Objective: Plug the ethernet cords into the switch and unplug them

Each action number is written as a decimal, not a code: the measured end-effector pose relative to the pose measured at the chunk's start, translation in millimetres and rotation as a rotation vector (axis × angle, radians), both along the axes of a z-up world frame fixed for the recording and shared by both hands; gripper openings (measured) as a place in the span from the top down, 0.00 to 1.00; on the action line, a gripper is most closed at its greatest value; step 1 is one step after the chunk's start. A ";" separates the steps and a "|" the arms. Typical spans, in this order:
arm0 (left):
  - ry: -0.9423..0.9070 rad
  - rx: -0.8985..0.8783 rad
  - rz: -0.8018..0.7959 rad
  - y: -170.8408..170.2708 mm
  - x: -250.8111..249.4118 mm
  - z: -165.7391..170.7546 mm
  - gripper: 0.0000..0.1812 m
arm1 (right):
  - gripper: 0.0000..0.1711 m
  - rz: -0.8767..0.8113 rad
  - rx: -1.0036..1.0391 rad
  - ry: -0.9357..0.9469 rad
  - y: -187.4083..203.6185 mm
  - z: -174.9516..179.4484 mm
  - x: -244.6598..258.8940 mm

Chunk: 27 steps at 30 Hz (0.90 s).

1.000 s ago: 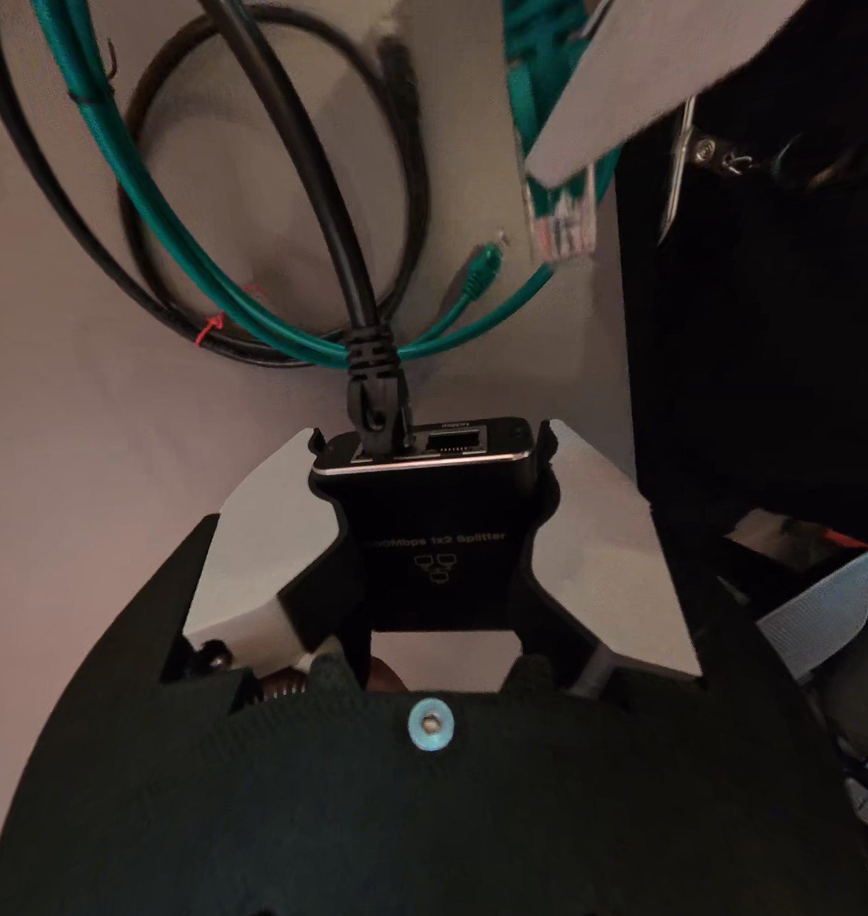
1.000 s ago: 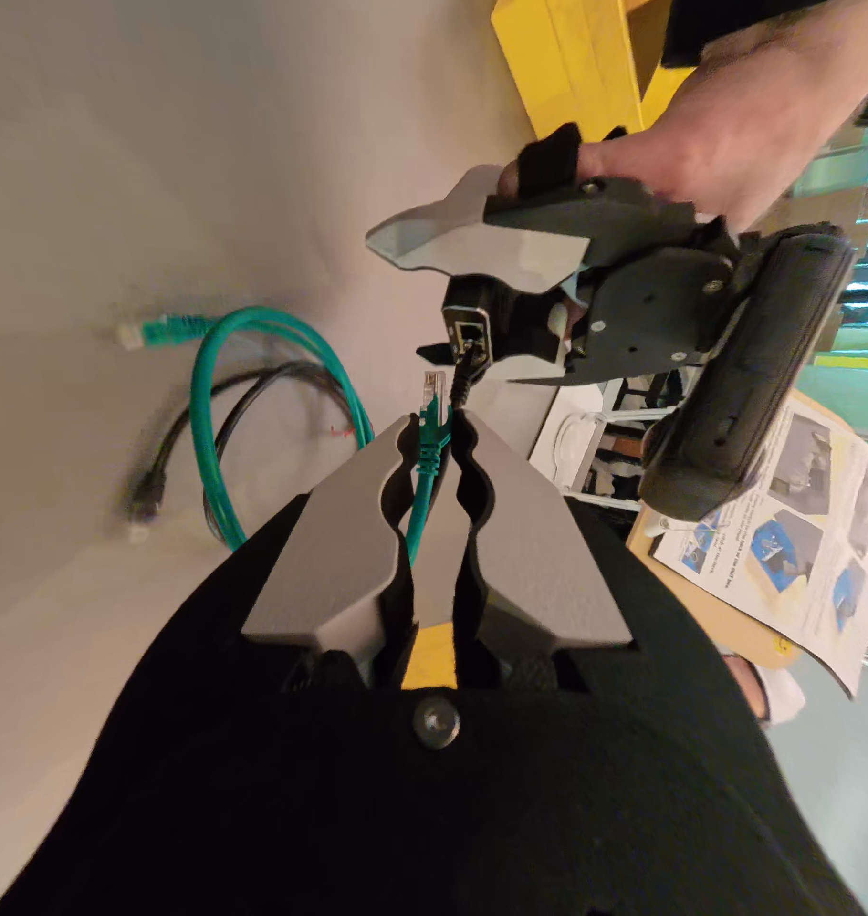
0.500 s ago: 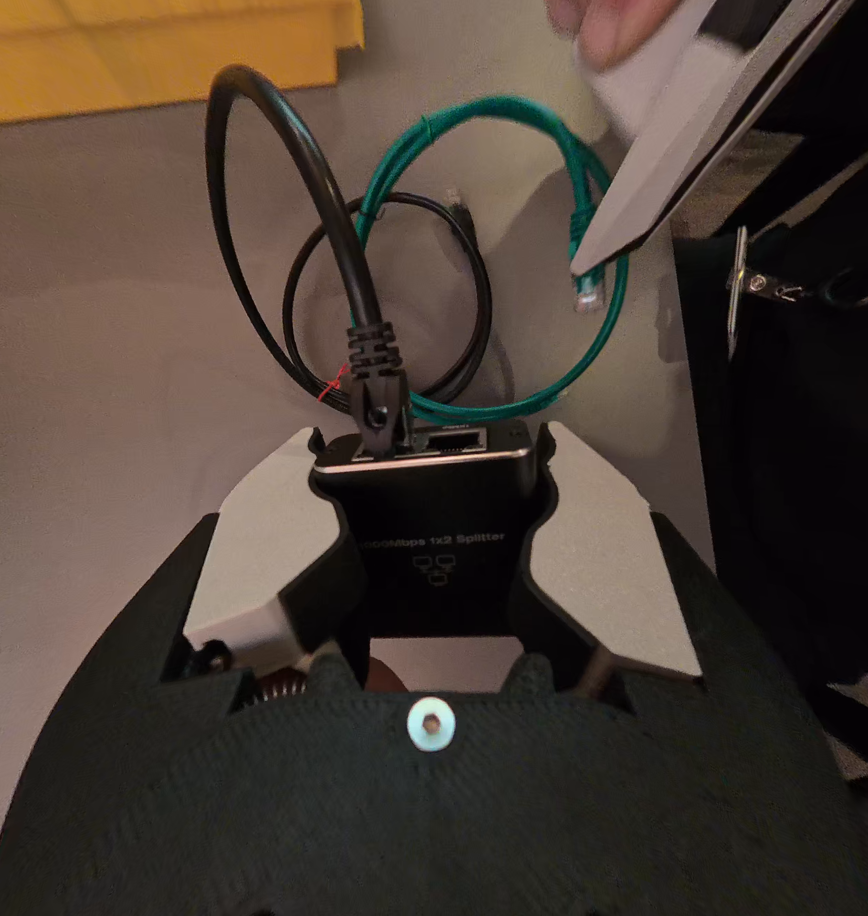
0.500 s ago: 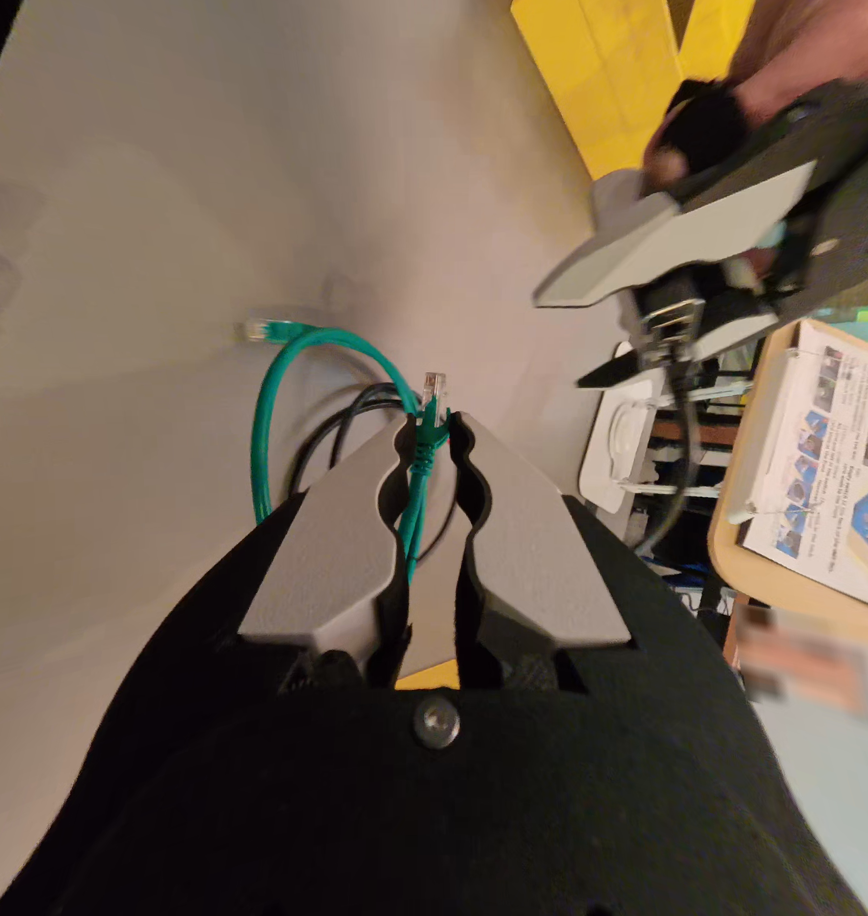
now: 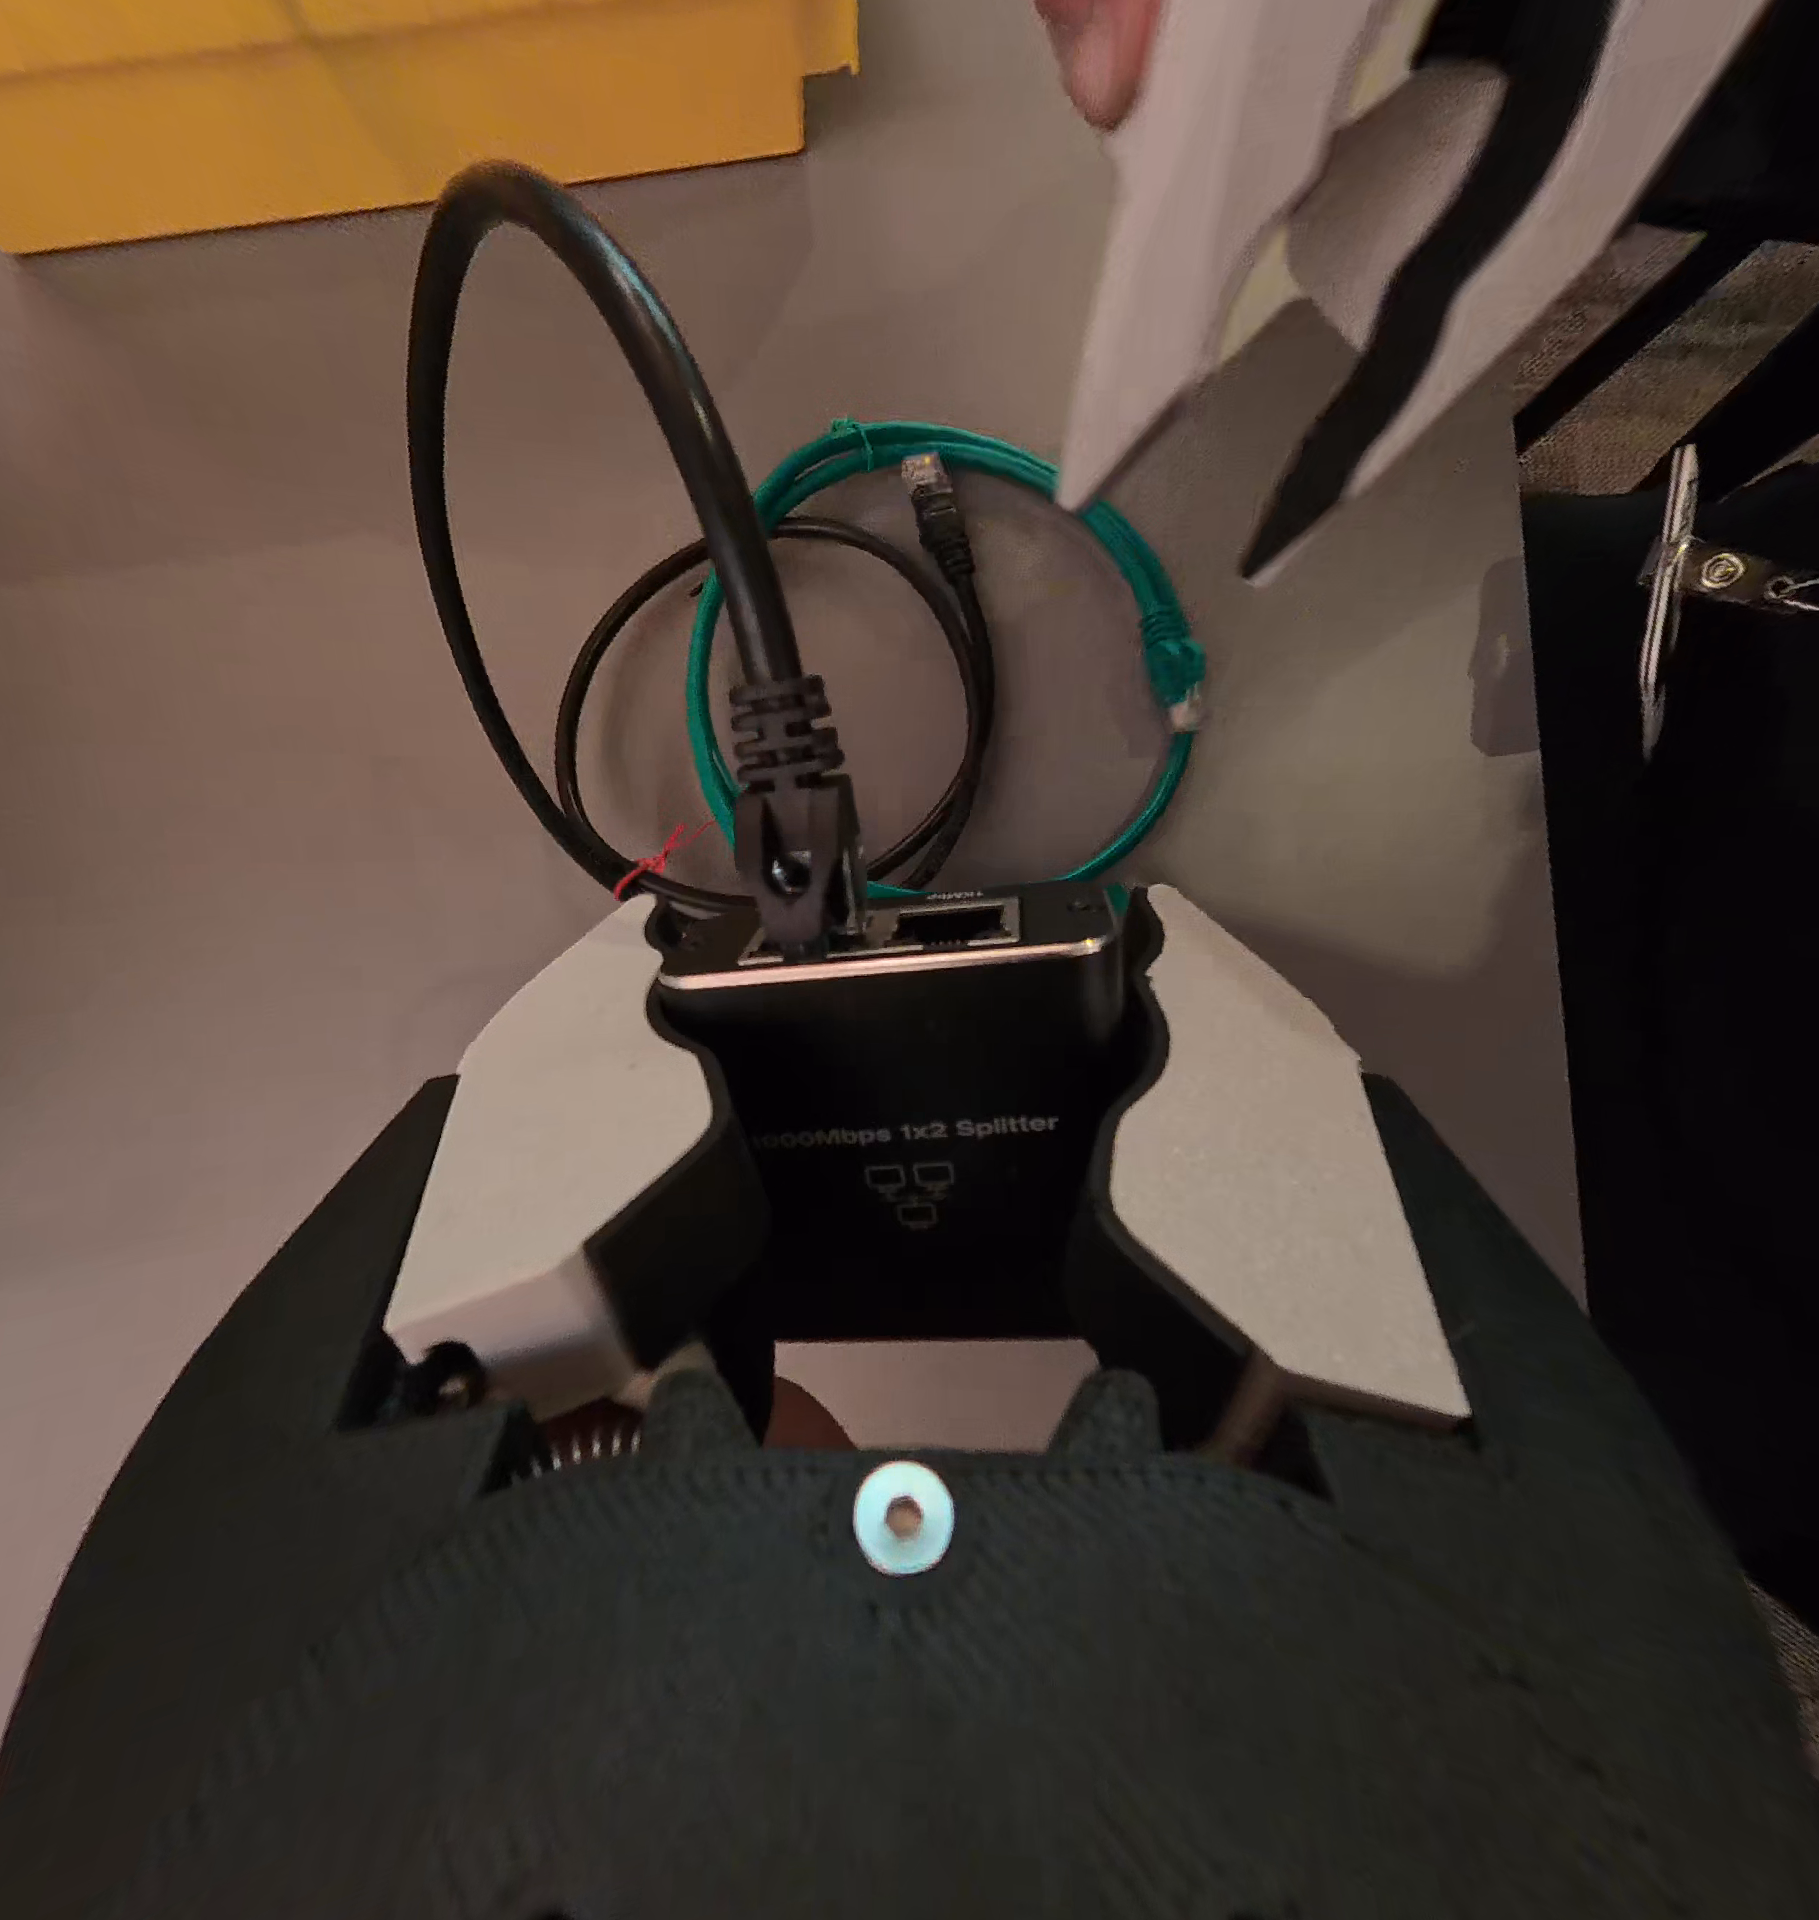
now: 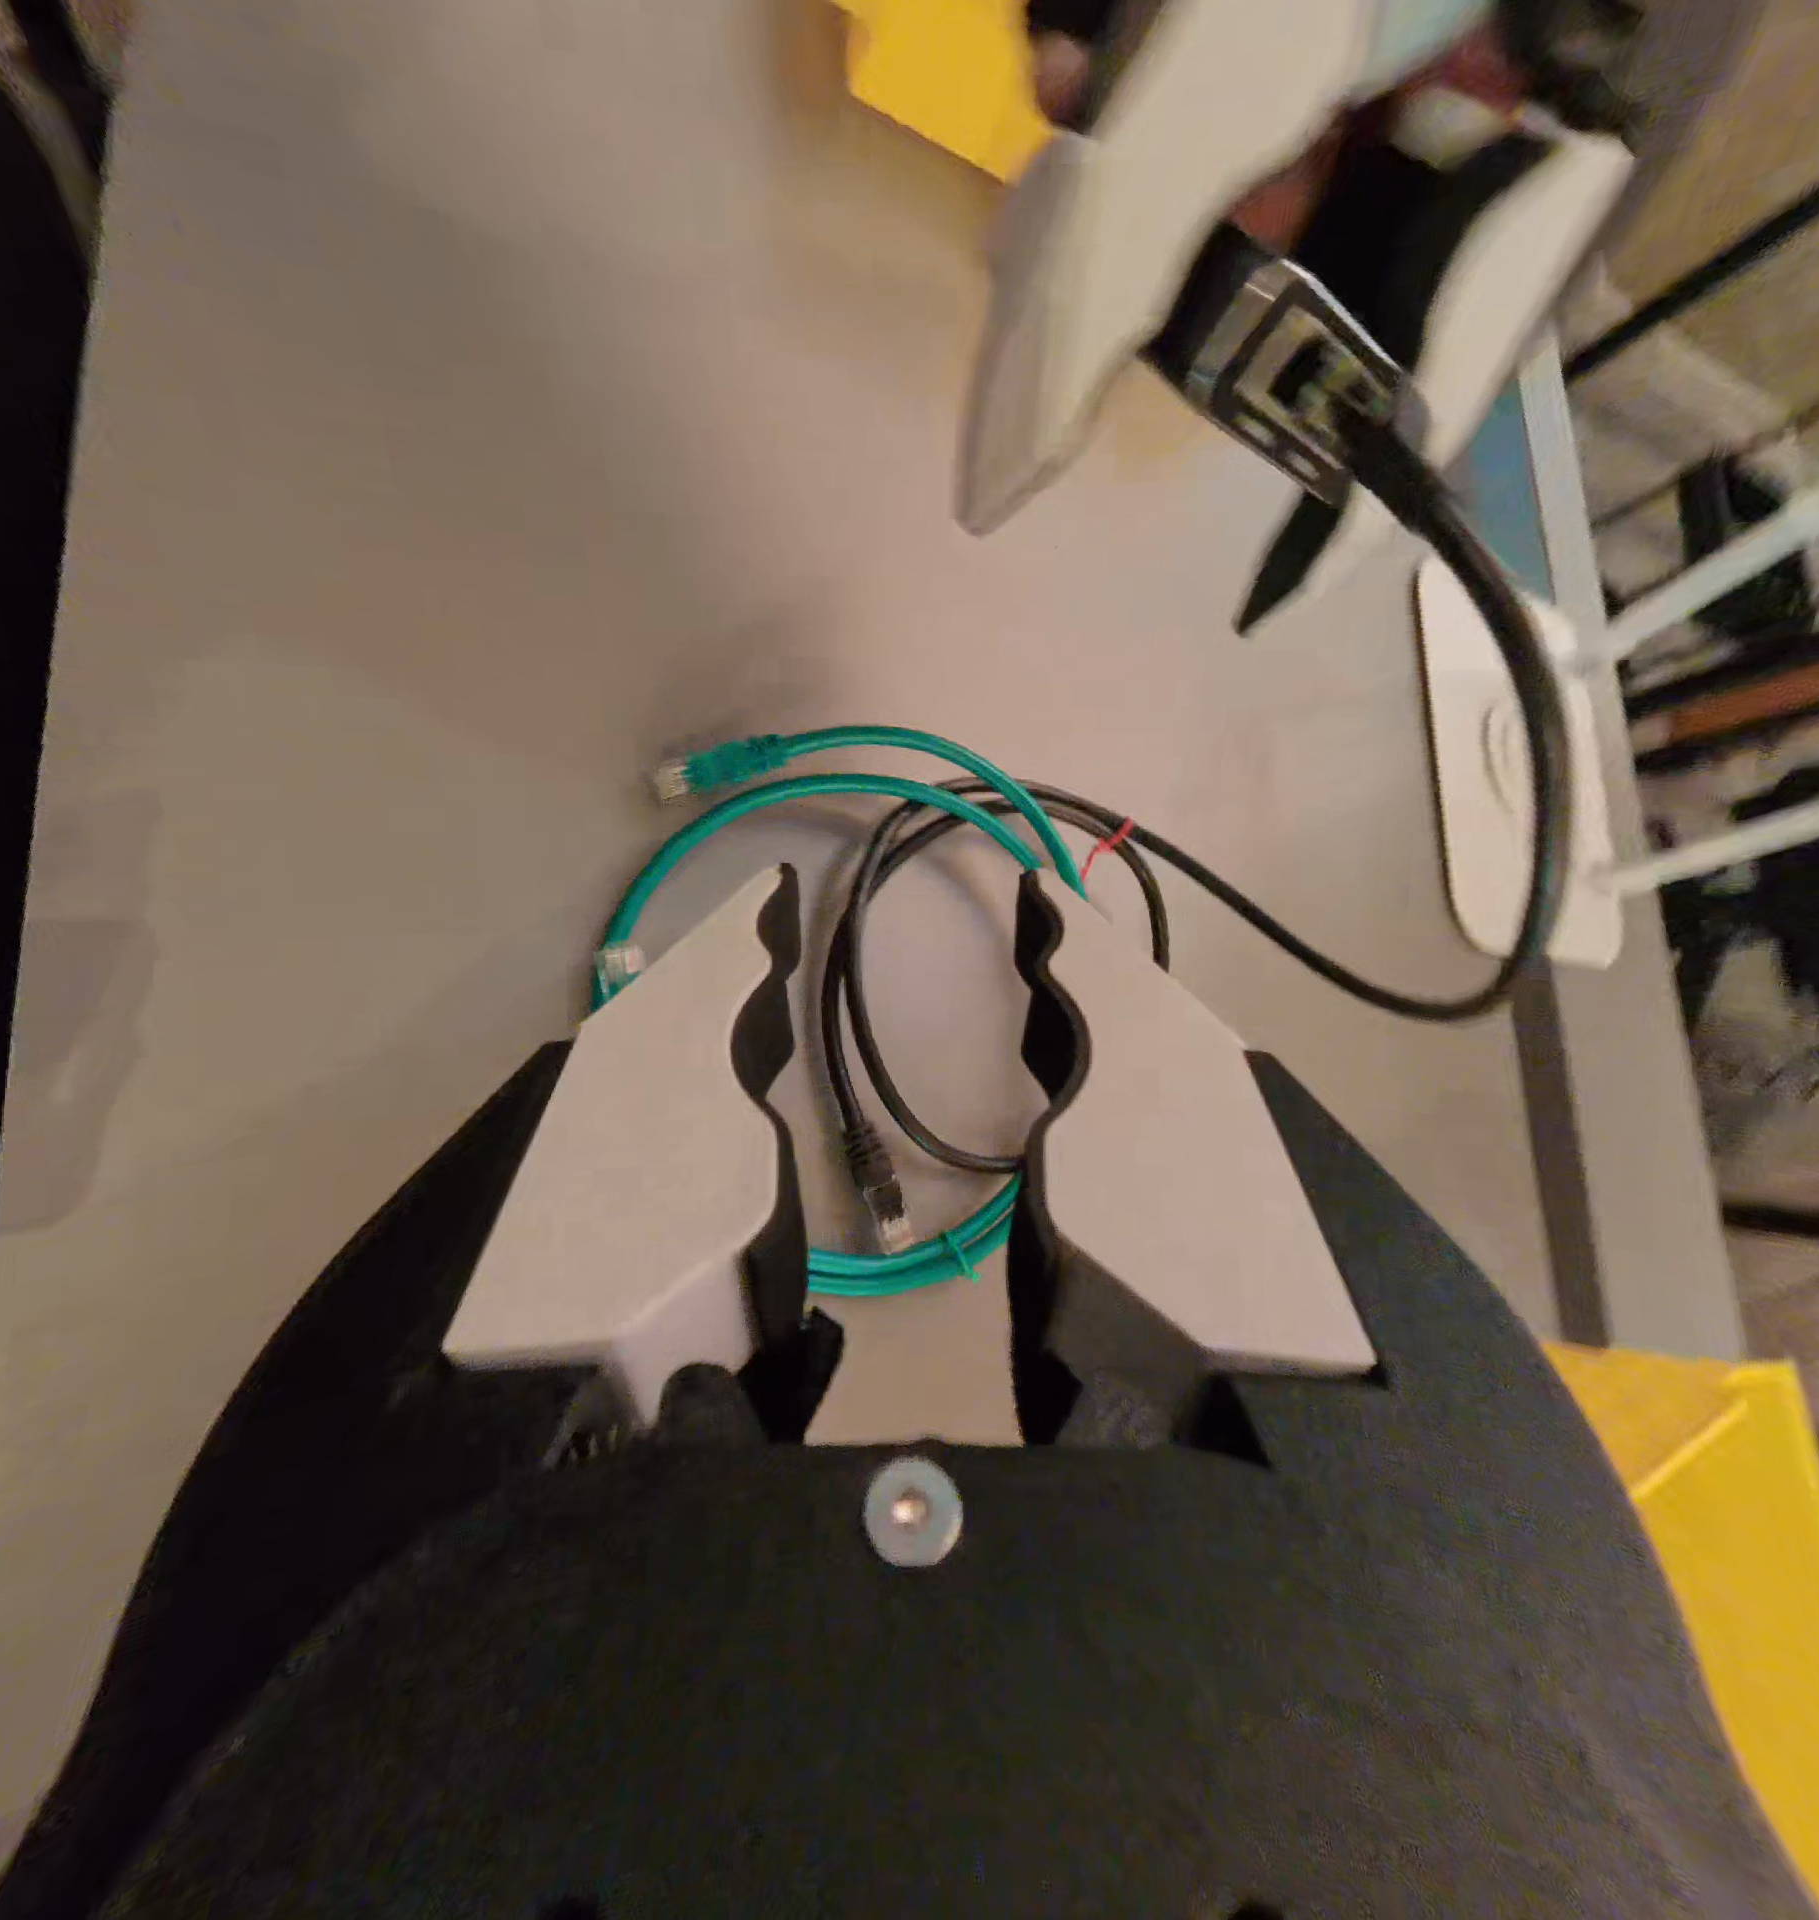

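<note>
My left gripper [image 5: 900,971] is clamped on the black switch [image 5: 910,1122], which sits centre frame in the left wrist view with its port face turned away from me; the black cord [image 5: 593,343] is seated in the left-hand port and arcs up toward the upper left, and the port beside it is vacant. My right gripper [image 6: 905,883] stands spread wide with nothing between its fingers, hovering over the grey table [image 6: 417,468], where the green cord [image 6: 780,805] lies coiled in the middle of the right wrist view. One of its clear plugs [image 6: 676,777] points left just above my left fingertip and another [image 6: 619,961] peeks out beside that same finger, while the loose end of the black cord [image 6: 879,1195] lies between my fingers, lower down. The step in hand, as I judge it, is taking up a green plug for the vacant port. To do that well I would come down over the boot just behind the plug – not on the clear tip or its latch tab – and close squarely so the plug points straight out past my fingertips. The black loop crosses the green one near the centre, so I should pick the upper left plug, which lies clear of it – and keep the switch held steady and level meanwhile.
</note>
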<state>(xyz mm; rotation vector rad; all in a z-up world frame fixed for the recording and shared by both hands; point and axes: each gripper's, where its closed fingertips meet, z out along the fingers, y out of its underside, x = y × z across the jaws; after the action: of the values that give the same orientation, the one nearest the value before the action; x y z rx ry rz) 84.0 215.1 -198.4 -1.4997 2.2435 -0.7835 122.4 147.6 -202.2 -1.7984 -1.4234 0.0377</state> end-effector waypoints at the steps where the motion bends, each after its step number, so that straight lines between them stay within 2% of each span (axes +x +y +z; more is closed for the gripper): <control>1: -0.005 -0.001 0.001 -1.5 -0.5 -0.9 0.58 | 0.79 -0.054 -0.013 0.016 8.0 1.8 6.3; 6: -0.010 0.071 0.021 -2.1 -7.1 -8.4 0.57 | 0.83 -0.288 -0.050 0.060 50.2 -6.0 27.1; 11: 0.011 0.161 0.039 1.3 -26.1 -19.2 0.57 | 0.84 -0.384 -0.087 0.009 79.9 -45.4 32.3; 19: 0.029 0.222 0.088 17.5 -49.2 -31.9 0.58 | 0.85 -0.353 -0.049 -0.188 103.8 -87.0 32.4; 24: 0.043 0.313 0.095 24.7 -53.2 -41.1 0.57 | 0.94 -0.325 -0.078 -0.207 109.2 -103.6 32.5; 27: 0.055 0.373 0.087 26.3 -53.0 -46.4 0.58 | 0.96 -0.310 -0.088 -0.183 111.4 -103.6 31.3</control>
<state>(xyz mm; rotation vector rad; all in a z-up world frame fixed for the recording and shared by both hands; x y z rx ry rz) 31.0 241.4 -244.7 -1.4368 2.1932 -0.2782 153.7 259.0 -305.8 -2.1216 -1.2660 -0.2330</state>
